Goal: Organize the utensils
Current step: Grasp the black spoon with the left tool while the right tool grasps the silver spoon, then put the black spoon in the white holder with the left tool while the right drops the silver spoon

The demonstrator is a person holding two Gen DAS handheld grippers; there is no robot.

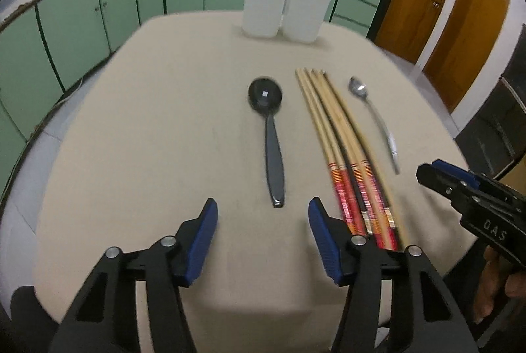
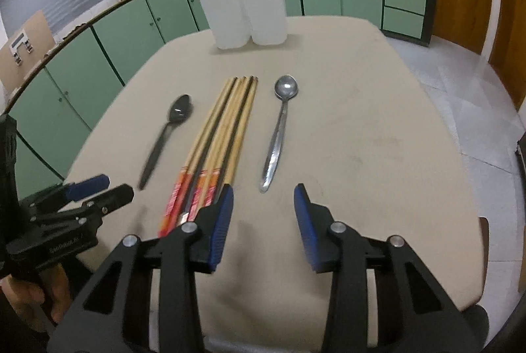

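A black plastic spoon point(image 1: 269, 129) point(image 2: 166, 136), a bundle of several wooden chopsticks with red ends point(image 1: 342, 149) point(image 2: 218, 142) and a metal spoon point(image 1: 374, 119) point(image 2: 279, 129) lie side by side on the beige table point(image 1: 148, 122). Two white tubs point(image 1: 263, 2) point(image 1: 307, 7) stand at the far edge, also in the right wrist view point(image 2: 227, 20) point(image 2: 266, 12). My left gripper point(image 1: 263, 205) is open and empty, just short of the black spoon's handle. My right gripper point(image 2: 263, 191) is open and empty, just short of the metal spoon's handle.
Green cabinets point(image 1: 98, 7) run behind and to the left of the table. Brown doors point(image 1: 443, 7) stand at the right. The table's right edge drops to a tiled floor point(image 2: 460, 89). Each gripper shows at the side of the other's view point(image 1: 460, 188) point(image 2: 82, 191).
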